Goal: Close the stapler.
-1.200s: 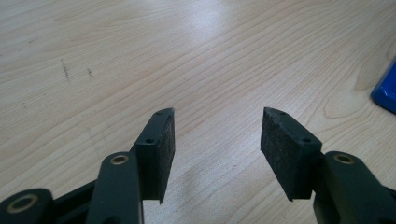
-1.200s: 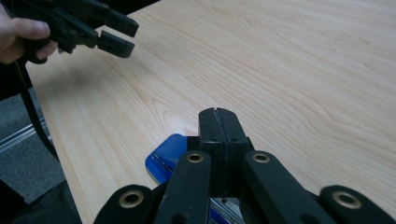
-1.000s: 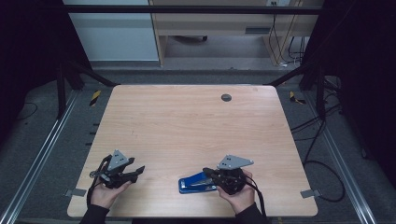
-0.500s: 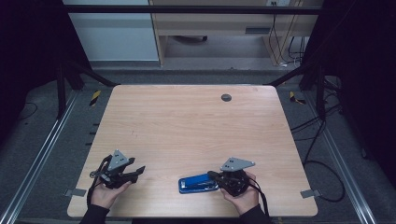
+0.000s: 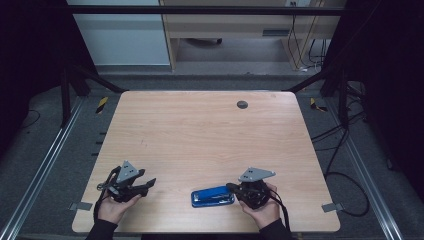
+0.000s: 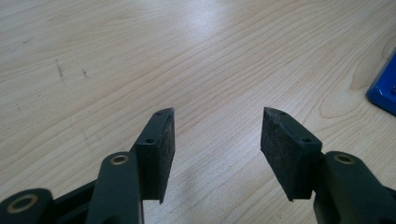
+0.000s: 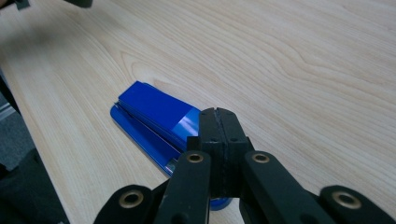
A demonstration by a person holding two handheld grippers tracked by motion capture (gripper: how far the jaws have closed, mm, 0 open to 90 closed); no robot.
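Note:
A blue stapler (image 5: 212, 196) lies flat near the front edge of the wooden table (image 5: 210, 135). My right gripper (image 5: 231, 188) is at the stapler's right end. In the right gripper view its jaws (image 7: 218, 114) are pressed together with nothing between them, and their tips hang over the near end of the stapler (image 7: 149, 116). My left gripper (image 5: 149, 186) rests at the front left, held in a hand and pointing right toward the stapler. Its jaws stand wide apart over bare wood (image 6: 217, 116). A corner of the blue stapler (image 6: 385, 88) shows at the right edge of the left gripper view.
A small dark round disc (image 5: 242, 104) sits near the table's far edge. Metal rails (image 5: 45, 165) run along both sides of the table, with cables (image 5: 345, 175) on the floor at the right. The table's front edge lies just under both hands.
My right hand has edged slightly to the right, its shut jaws staying at the stapler's end. The stapler and my left gripper have not moved.

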